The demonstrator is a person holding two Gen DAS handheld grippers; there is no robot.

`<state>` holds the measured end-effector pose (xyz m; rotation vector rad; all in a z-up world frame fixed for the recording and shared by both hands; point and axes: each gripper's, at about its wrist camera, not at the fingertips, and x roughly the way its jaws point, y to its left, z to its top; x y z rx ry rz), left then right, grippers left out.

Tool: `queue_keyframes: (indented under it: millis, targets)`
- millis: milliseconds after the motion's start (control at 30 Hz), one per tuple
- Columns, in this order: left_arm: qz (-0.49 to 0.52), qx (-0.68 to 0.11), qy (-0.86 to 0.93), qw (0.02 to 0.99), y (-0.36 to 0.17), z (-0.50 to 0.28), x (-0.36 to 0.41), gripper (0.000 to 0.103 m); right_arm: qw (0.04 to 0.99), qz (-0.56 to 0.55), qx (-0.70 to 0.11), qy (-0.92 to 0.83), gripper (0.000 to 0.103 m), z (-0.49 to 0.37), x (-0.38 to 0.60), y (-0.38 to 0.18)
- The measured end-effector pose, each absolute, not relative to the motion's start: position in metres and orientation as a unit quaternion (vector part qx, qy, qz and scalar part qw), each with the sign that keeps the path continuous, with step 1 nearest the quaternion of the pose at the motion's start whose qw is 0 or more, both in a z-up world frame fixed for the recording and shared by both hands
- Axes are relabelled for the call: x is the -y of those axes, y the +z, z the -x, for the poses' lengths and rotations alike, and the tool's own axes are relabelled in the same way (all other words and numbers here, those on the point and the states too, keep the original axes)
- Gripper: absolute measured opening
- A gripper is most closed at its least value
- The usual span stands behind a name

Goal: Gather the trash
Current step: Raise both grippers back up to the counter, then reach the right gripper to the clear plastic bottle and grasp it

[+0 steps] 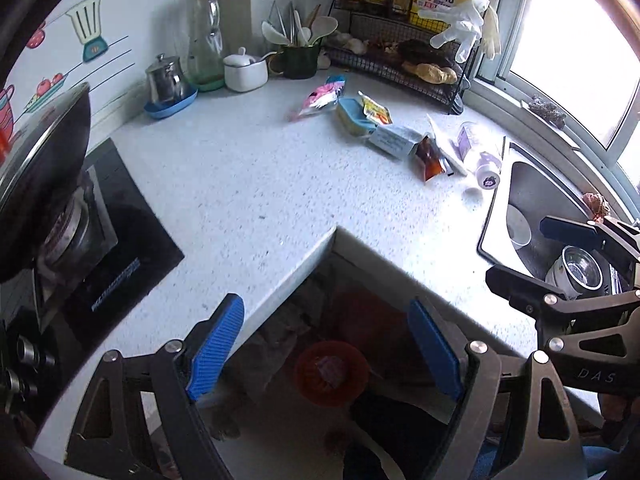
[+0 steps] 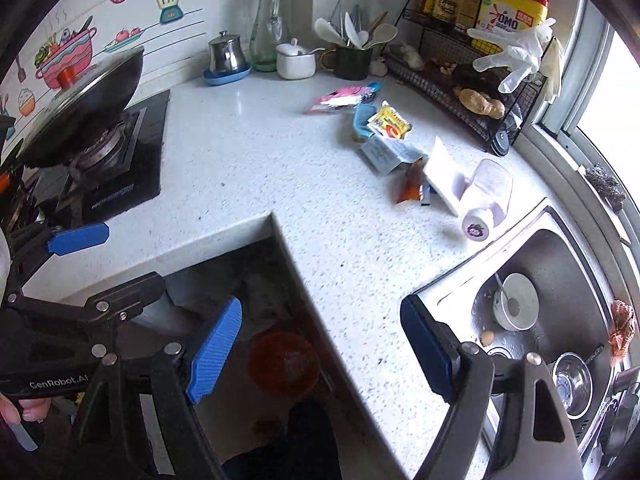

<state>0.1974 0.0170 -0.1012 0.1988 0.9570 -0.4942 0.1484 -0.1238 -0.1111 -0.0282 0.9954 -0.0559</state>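
Trash lies on the white speckled counter (image 1: 248,176): a pink wrapper (image 1: 320,98), a yellow sachet (image 1: 375,110), a paper carton (image 1: 394,140), a brown sauce packet (image 1: 430,156) and a tipped clear cup (image 1: 480,152). They also show in the right wrist view: wrapper (image 2: 344,98), sachet (image 2: 390,122), carton (image 2: 390,154), packet (image 2: 412,182), cup (image 2: 486,196). A red bin (image 1: 331,372) stands on the floor below the counter's inner corner; it also shows in the right wrist view (image 2: 285,364). My left gripper (image 1: 326,350) is open and empty above the bin. My right gripper (image 2: 320,354) is open and empty.
A wok (image 2: 86,92) sits on the stove at left. A sink (image 2: 560,280) with a bowl (image 2: 516,300) is at right. A wire rack (image 1: 404,56), utensil cup (image 1: 298,54), jar (image 1: 206,32) and blue soap dish (image 1: 352,116) stand at the back.
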Motion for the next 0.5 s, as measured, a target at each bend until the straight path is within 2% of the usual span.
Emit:
queue_keyframes:
  millis: [500]
  targets:
    - [-0.139,-0.460,-0.306,0.822,-0.088,-0.309,0.122,0.083,0.878,-0.055,-0.462,-0.112,0.080,-0.216,0.233,-0.086]
